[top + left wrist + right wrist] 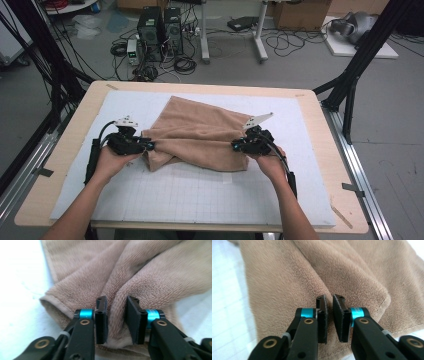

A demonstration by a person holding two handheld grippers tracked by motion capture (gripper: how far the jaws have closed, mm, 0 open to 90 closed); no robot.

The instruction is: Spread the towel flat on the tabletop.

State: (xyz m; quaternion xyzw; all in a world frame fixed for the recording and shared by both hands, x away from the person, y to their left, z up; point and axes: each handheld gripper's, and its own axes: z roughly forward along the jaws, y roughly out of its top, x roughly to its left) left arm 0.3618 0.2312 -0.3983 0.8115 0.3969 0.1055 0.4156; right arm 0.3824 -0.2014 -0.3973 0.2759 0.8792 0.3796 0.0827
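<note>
Your left gripper (148, 145) sits at the left centre of the high view, biting the near-left edge of a tan towel (200, 132) on the white grid mat (190, 195); your right gripper (235, 146) mirrors it at the right edge. The towel's long axis runs straight between them.

From the left gripper view, low centre, the left gripper (116, 320) has its jaws pinching a raised ridge of the towel (150, 272).

From the right gripper view, the right gripper (329, 320) has its jaws nearly closed over the towel (287, 277); whether cloth lies between them is unclear.
</note>
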